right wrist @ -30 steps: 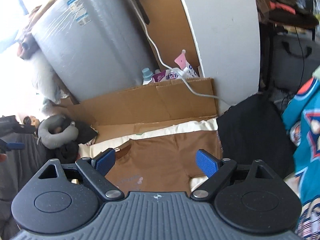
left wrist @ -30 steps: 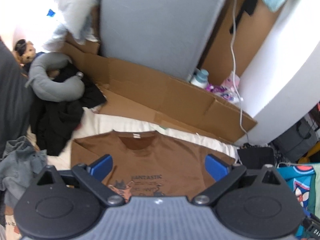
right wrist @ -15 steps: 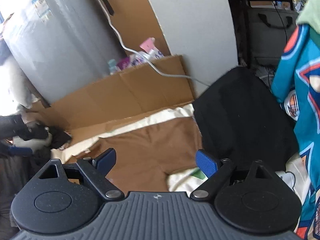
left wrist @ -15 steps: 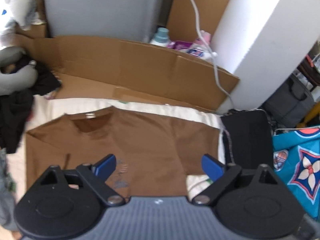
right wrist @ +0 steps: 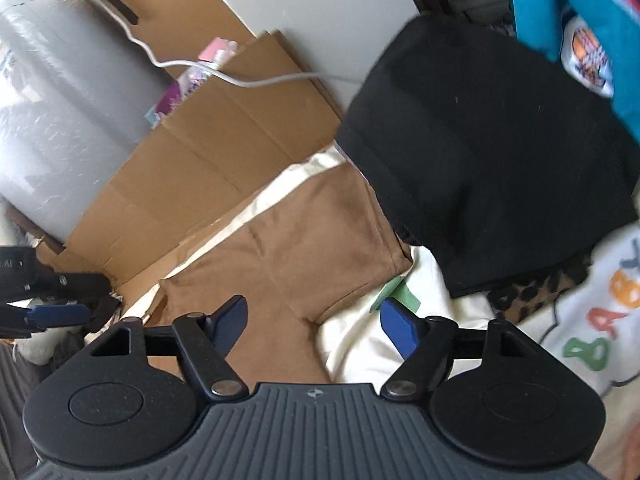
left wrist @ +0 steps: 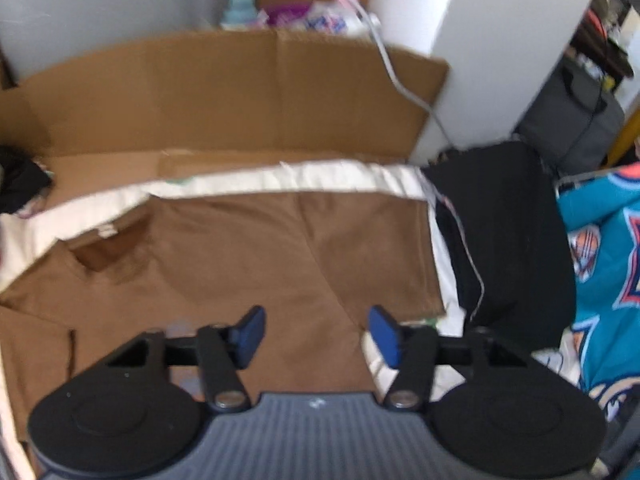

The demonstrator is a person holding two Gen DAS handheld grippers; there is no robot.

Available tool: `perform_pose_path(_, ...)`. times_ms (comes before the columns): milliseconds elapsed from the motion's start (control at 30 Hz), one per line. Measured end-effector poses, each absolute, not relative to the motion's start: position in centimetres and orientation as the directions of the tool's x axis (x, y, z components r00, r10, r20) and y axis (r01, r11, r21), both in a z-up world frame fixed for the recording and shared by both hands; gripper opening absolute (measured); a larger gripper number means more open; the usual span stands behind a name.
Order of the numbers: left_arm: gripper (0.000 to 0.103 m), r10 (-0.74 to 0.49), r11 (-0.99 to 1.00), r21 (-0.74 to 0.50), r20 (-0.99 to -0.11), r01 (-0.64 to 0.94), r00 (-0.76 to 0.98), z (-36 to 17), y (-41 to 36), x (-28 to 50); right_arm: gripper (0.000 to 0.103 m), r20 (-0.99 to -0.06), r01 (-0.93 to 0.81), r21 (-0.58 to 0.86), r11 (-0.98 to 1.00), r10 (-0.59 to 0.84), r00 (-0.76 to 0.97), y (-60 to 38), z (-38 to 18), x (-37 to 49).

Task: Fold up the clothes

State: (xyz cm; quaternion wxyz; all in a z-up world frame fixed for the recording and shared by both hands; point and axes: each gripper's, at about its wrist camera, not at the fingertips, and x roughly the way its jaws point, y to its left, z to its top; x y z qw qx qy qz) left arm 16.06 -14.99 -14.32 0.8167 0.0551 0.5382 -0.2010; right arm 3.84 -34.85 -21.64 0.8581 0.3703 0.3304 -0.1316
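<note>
While the brown shirt [left wrist: 240,264] lies flat on the cream sheet [left wrist: 280,178], collar far-left, its right sleeve [right wrist: 320,236] sits just ahead of the right gripper [right wrist: 314,322], nearer than the left gripper [left wrist: 316,332]; both spread, empty.

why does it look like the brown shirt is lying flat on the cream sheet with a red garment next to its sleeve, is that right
Not quite: the garment beside the sleeve is black, not red, as the right wrist view shows. The brown shirt does lie flat on the cream sheet.
</note>
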Motion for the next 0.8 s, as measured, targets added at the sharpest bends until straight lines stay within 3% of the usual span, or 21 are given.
perform_pose_path(33, 0.036, -0.268, 0.921, -0.144, -0.908, 0.363, 0.321, -15.0, -15.0, 16.1, 0.070, -0.663, 0.485, 0.557, 0.674, 0.008, 0.749, -35.0, -22.4, 4.1)
perform_pose_path(167, 0.032, -0.248, 0.915, -0.131, -0.928, 0.381, 0.276, -17.8, -15.7, 15.8, 0.059, -0.663, 0.542, 0.575, 0.613, -0.039, 0.748, -35.3, -25.1, 4.8)
perform_pose_path(300, 0.027, -0.251, 0.913, -0.137, -0.932, 0.385, 0.262, -19.4, -15.4, 16.3, 0.056, -0.674, 0.532, 0.537, 0.655, -0.046, 0.737, -35.2, -26.7, 6.1)
perform_pose_path(400, 0.024, -0.239, 0.909, -0.121, -0.935, 0.399, 0.261, -20.6, -15.7, 17.2, 0.046, -0.688, 0.551, 0.541, 0.635, -0.042, 0.725, -35.7, -28.3, 7.1)
perform_pose_path(467, 0.018, -0.227, 0.908, -0.108, -0.939, 0.405, 0.257, -21.4, -16.1, 17.9, 0.046, -0.686, 0.554, 0.551, 0.624, -0.040, 0.727, -35.9, -28.9, 7.3)
perform_pose_path(800, 0.018, -0.231, 0.887, -0.096, -0.939, 0.451, 0.254, -25.2, -18.3, 19.4, 0.046, -0.705, 0.597, 0.535, 0.598, -0.073, 0.705, -37.6, -30.9, 9.0)
